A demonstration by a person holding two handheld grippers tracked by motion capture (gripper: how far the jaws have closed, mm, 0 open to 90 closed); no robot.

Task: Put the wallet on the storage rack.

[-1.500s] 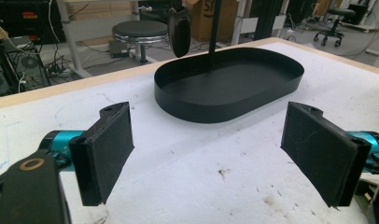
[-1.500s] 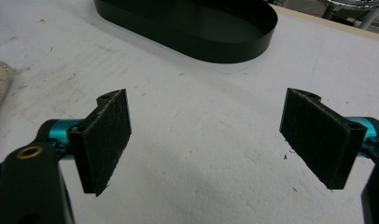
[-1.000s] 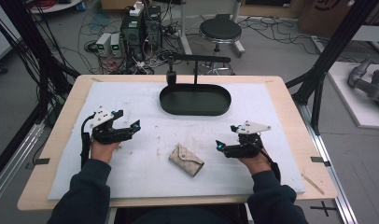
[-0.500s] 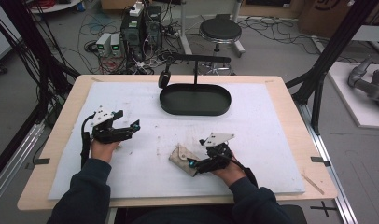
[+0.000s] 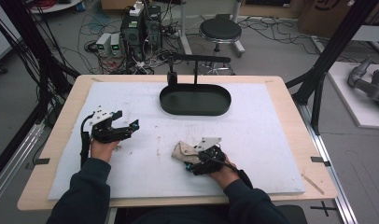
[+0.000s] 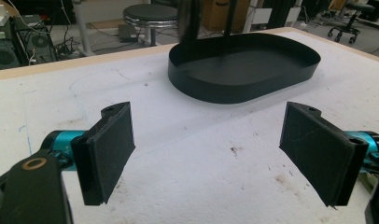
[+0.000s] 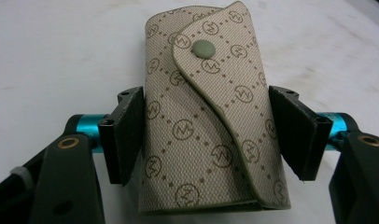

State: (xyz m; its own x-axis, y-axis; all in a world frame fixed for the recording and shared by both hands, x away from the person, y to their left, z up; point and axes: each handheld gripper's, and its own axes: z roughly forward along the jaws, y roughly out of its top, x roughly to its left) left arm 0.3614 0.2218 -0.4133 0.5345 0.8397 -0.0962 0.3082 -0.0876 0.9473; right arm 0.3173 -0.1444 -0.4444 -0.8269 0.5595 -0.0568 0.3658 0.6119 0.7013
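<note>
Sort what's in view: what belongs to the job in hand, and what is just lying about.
In the job:
- beige pouch, between the right tongs
- black oval tray, likely

Lying about:
- left tongs, open, idle
- stool
- floor electronics

Behind the wooden table the grey floor is covered with many loose cables. A round black stool stands there, beside stacked electronic boxes. Black metal frame posts rise at both sides.
</note>
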